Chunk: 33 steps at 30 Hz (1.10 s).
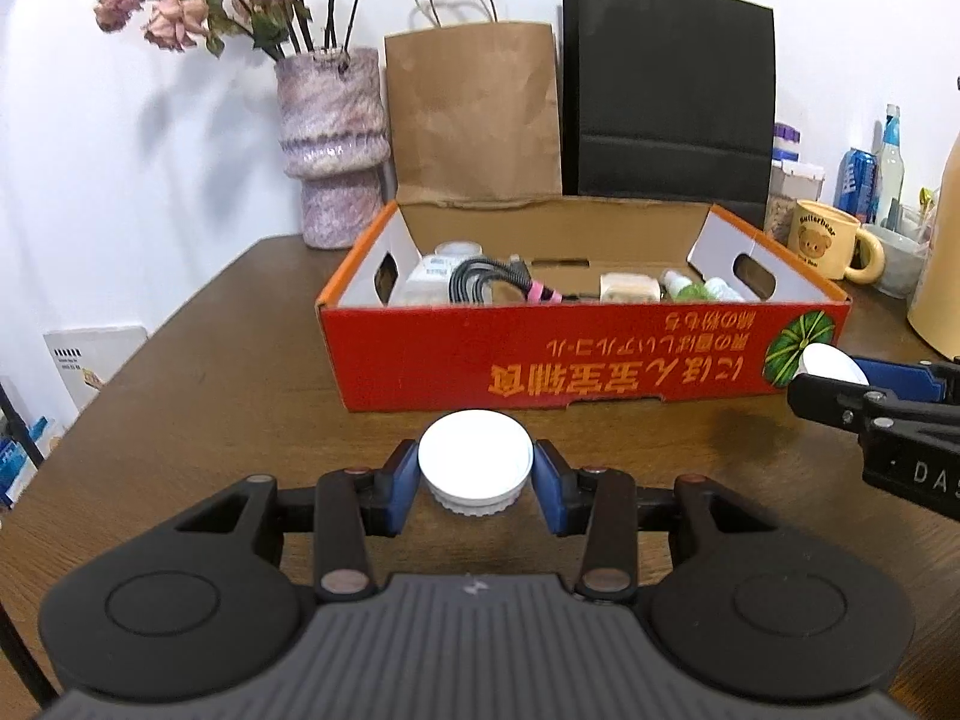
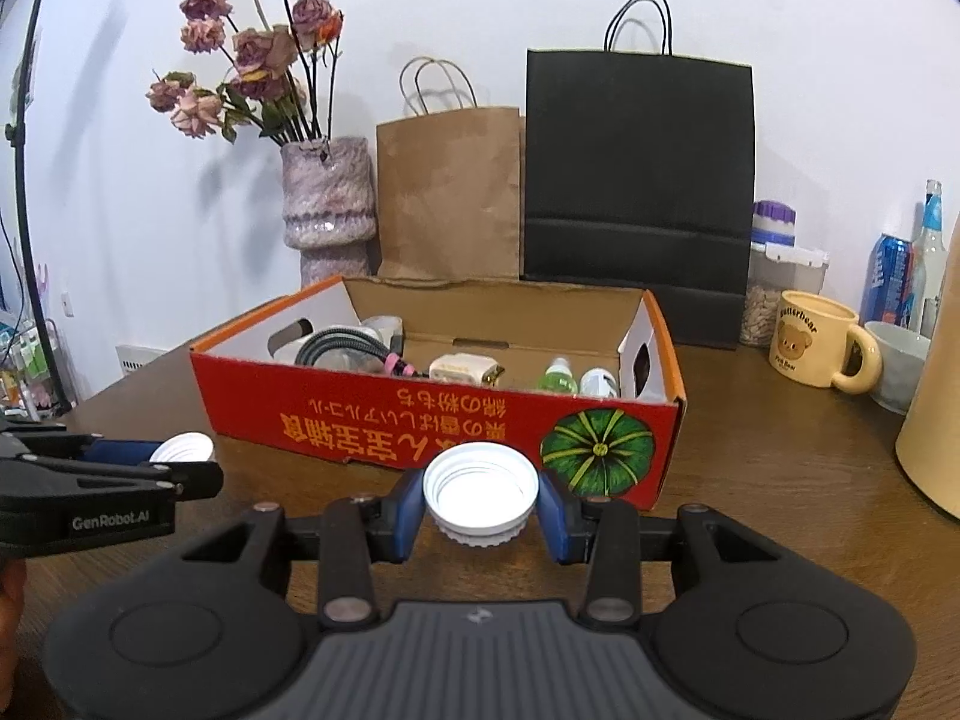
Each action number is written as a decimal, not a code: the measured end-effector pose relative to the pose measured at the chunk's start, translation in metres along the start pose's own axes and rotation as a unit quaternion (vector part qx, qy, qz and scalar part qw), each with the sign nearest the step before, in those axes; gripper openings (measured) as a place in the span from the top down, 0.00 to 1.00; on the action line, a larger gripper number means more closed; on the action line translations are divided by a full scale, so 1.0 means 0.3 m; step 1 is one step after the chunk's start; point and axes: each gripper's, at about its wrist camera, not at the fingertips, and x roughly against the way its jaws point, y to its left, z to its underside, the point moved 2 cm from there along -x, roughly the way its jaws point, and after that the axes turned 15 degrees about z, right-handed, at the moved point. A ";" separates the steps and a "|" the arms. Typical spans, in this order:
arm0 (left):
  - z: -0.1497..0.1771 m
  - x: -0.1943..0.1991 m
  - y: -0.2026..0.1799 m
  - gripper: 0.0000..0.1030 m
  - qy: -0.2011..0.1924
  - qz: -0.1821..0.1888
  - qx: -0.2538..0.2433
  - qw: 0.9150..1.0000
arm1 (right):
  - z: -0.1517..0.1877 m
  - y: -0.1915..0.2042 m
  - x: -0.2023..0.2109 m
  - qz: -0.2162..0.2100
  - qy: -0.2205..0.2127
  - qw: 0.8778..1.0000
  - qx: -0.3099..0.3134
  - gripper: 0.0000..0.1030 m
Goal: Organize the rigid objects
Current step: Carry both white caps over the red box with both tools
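My left gripper (image 1: 475, 474) is shut on a white round lid (image 1: 475, 459), flat top up, above the wooden table in front of the red cardboard box (image 1: 570, 354). My right gripper (image 2: 480, 504) is shut on a second white lid (image 2: 480, 492), its open threaded side up, in front of the box (image 2: 420, 414). The right gripper also shows at the right edge of the left wrist view (image 1: 831, 381), and the left gripper at the left of the right wrist view (image 2: 186, 462). The box holds a coiled black cable (image 1: 480, 282), a white adapter (image 2: 462, 371) and small bottles (image 2: 579, 381).
A purple vase (image 1: 333, 144) of dried roses, a brown paper bag (image 1: 474, 114) and a black paper bag (image 1: 669, 90) stand behind the box. A yellow bear mug (image 2: 819, 345), a bowl, cans and bottles stand at the right, with a cream container (image 2: 936, 420) at the edge.
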 end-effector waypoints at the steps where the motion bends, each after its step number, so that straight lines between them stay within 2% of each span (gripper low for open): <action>1: -0.005 0.008 -0.005 0.60 -0.004 0.001 0.000 1.000 | -0.003 -0.002 0.005 -0.001 -0.003 1.000 -0.001 0.62; 16: -0.146 0.051 -0.036 0.60 -0.055 0.004 0.005 0.998 | -0.103 -0.001 0.049 -0.004 -0.047 0.999 -0.002 0.62; 27: -0.257 0.041 -0.030 0.60 -0.096 0.002 0.026 0.995 | -0.201 -0.009 0.009 0.010 -0.072 0.997 -0.011 0.62; 33: -0.303 0.009 -0.022 0.60 -0.104 0.001 0.036 0.994 | -0.240 0.002 -0.030 0.016 -0.080 0.997 -0.011 0.62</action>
